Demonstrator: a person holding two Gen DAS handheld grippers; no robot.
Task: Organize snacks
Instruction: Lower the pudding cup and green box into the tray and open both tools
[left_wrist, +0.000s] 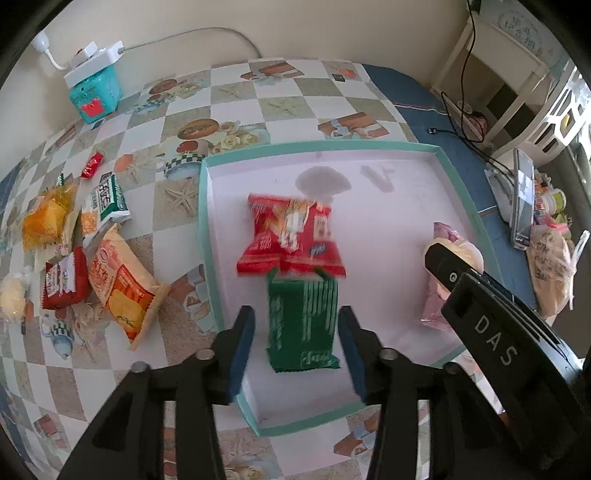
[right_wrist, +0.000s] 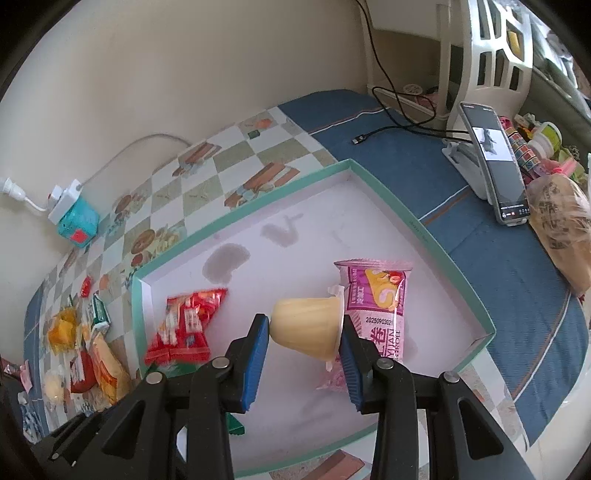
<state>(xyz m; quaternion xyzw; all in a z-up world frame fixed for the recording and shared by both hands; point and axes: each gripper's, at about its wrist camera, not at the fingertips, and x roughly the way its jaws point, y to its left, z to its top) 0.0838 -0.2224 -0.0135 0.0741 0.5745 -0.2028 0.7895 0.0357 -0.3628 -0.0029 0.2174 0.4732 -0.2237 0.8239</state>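
A shallow teal-rimmed tray (left_wrist: 201, 221) with a white floor lies on the checked tablecloth. Inside it a green snack packet (left_wrist: 301, 325) lies flat between the jaws of my left gripper (left_wrist: 295, 314), which is open, with a gap at each pad. A red packet (left_wrist: 291, 236) lies just beyond it. My right gripper (right_wrist: 304, 321) is shut on a yellow jelly cup (right_wrist: 306, 328), held sideways above the tray (right_wrist: 443, 243). Under the cup lies a pink packet (right_wrist: 376, 306). The red packet (right_wrist: 188, 325) shows at the tray's left end.
Loose snacks lie left of the tray: an orange packet (left_wrist: 122, 284), a red one (left_wrist: 62, 284), a green-and-white one (left_wrist: 107, 199) and a small red candy (left_wrist: 92, 165). A teal box with a power strip (left_wrist: 94, 85) stands far left. A phone on a stand (right_wrist: 495, 166) and a bagged bread (right_wrist: 561, 229) sit right.
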